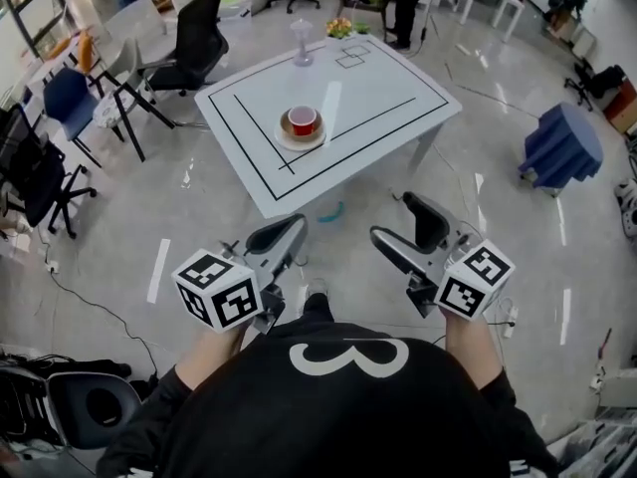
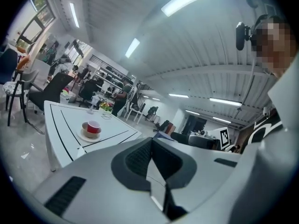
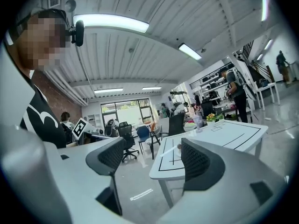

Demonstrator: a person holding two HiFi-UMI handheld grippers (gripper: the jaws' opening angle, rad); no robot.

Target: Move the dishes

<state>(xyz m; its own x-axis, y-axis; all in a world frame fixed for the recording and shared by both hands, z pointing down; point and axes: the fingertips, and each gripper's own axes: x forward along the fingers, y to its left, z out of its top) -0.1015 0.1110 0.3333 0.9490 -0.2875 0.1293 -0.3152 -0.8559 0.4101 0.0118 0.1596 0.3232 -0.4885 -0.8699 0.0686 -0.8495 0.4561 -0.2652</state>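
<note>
Grey polished floor (image 1: 119,217) fills most of the head view. White table (image 1: 398,88) with black marked lines stands at 12 o'clock from the person, turned corner-on, well apart from both tongs. Black office chair (image 1: 199,38) is at 10 o'clock of the table and just beside its edge. Blue cloth-draped block (image 1: 562,145) is on the floor at 3 o'clock of the table, apart from it.

Left gripper (image 1: 296,229): held low at 7 o'clock of the table, over the floor. In its own view the left gripper (image 2: 150,148) has its jaws clenched, pads pressed together, with nothing between them.

Right gripper (image 1: 391,217): held low at 5 o'clock of the table, level with the left one. In its own view the right gripper (image 3: 154,160) is released, jaws wide apart, with only floor and a table leg seen through the gap.

Dishes: a pale plate (image 1: 299,145) lies near the middle of the table, inside the marked lines. A tan bowl (image 1: 289,125) sits on the plate, and a red cup (image 1: 303,119) stands upright in the bowl. Neither gripper touches this stack.

Clear stemmed glass (image 1: 302,43) stands upright at 12 o'clock of the plate, near the far table edge. Small bunch of flowers (image 1: 339,28) is at 1 o'clock of the plate, at the far corner.
</note>
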